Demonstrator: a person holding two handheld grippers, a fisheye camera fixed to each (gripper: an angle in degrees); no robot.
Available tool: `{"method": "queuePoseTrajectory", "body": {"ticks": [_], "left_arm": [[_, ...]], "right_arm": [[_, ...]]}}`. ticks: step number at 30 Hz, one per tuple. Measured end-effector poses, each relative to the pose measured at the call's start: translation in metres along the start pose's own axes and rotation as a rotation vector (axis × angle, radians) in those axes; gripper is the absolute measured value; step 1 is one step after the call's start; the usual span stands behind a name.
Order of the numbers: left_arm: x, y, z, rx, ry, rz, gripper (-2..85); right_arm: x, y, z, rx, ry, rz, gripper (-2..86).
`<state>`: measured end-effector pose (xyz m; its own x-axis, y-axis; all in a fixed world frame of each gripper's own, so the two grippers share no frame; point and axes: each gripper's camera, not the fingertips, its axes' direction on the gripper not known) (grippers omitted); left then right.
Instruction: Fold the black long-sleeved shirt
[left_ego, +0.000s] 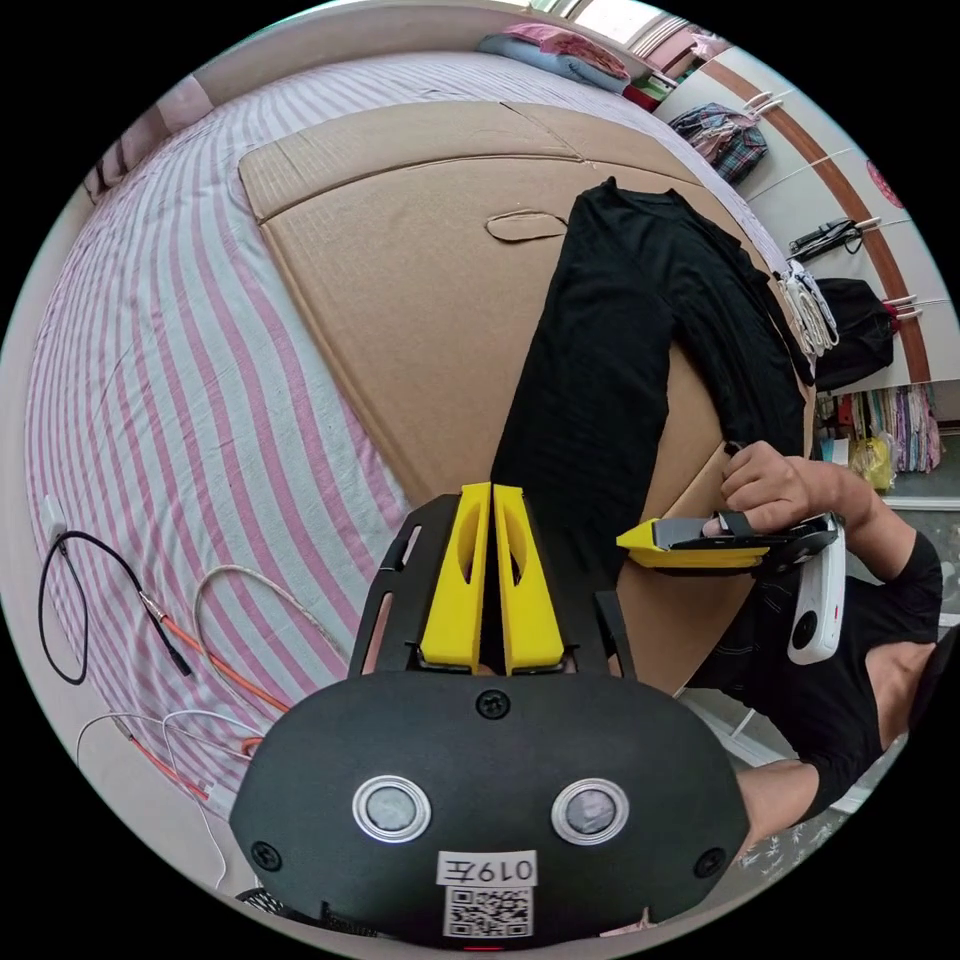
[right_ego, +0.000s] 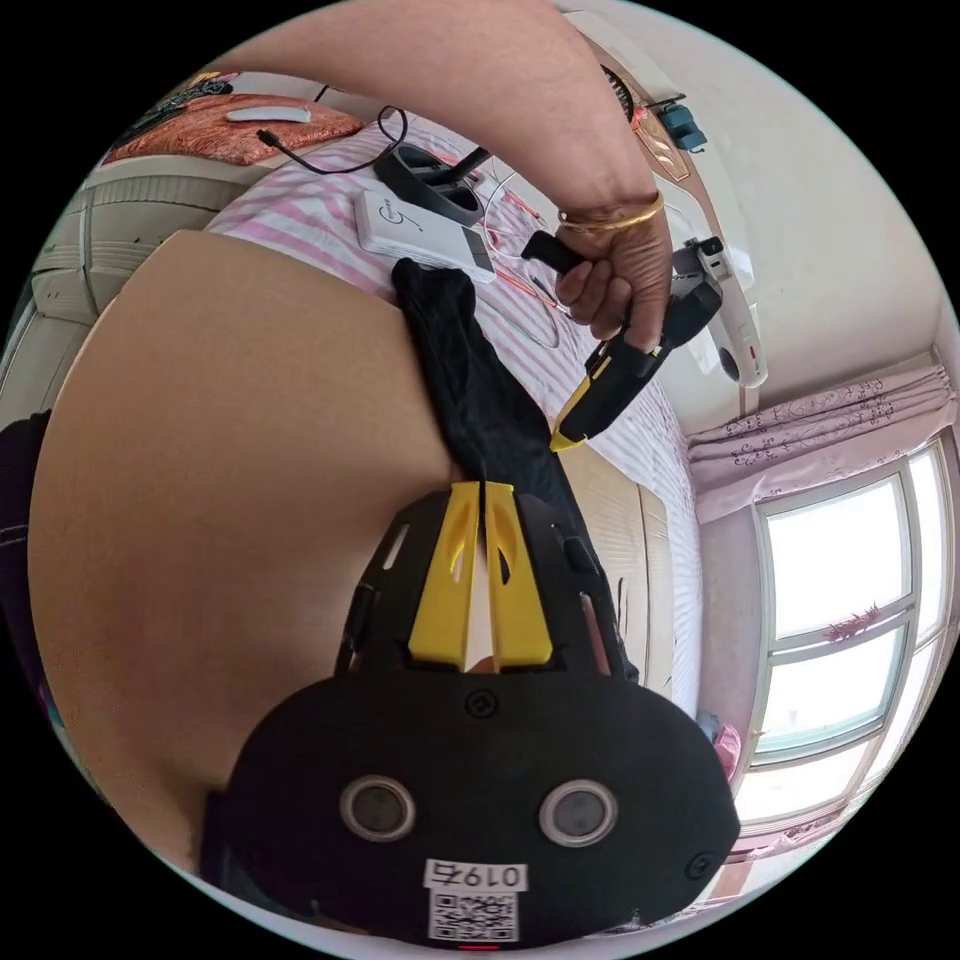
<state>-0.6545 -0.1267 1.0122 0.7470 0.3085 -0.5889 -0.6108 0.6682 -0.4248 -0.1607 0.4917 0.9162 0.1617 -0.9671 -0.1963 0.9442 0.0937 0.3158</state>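
I see both grippers, left gripper (left_ego: 490, 492) and right gripper (right_ego: 483, 488), clamped onto the black shirt (left_ego: 620, 340). It lies on cardboard (left_ego: 400, 300) over a striped bed (left_ego: 170, 400).

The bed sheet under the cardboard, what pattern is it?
The bed sheet has pink and white stripes, clearest in the left gripper view beside the cardboard.
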Motion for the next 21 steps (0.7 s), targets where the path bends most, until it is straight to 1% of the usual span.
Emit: {"method": "queuePoseTrajectory", "body": {"ticks": [3,8,9,13,16,21], "left_arm": [[-0.007,0.010,-0.005,0.030,-0.019,-0.026,1.4],[-0.005,0.020,-0.001,0.035,-0.036,-0.030,1.8],[-0.003,0.021,-0.001,0.038,-0.039,-0.025,2.0],[0.000,0.045,-0.016,0.069,-0.026,-0.010,4.4],[-0.011,0.084,-0.040,0.112,0.022,-0.024,6.1],[-0.020,0.144,-0.042,0.001,-0.021,-0.088,7.3]], "right_arm": [[-0.009,-0.006,-0.012,0.037,-0.020,0.015,-0.9],[-0.034,-0.018,-0.009,0.020,-0.009,0.002,-0.3],[-0.038,-0.023,-0.011,0.017,-0.004,0.003,0.5],[-0.048,-0.047,-0.039,0.067,-0.027,0.038,8.7],[-0.061,-0.074,-0.067,0.149,-0.055,0.056,8.3],[-0.086,-0.138,-0.081,0.192,-0.072,0.014,8.0]]}}
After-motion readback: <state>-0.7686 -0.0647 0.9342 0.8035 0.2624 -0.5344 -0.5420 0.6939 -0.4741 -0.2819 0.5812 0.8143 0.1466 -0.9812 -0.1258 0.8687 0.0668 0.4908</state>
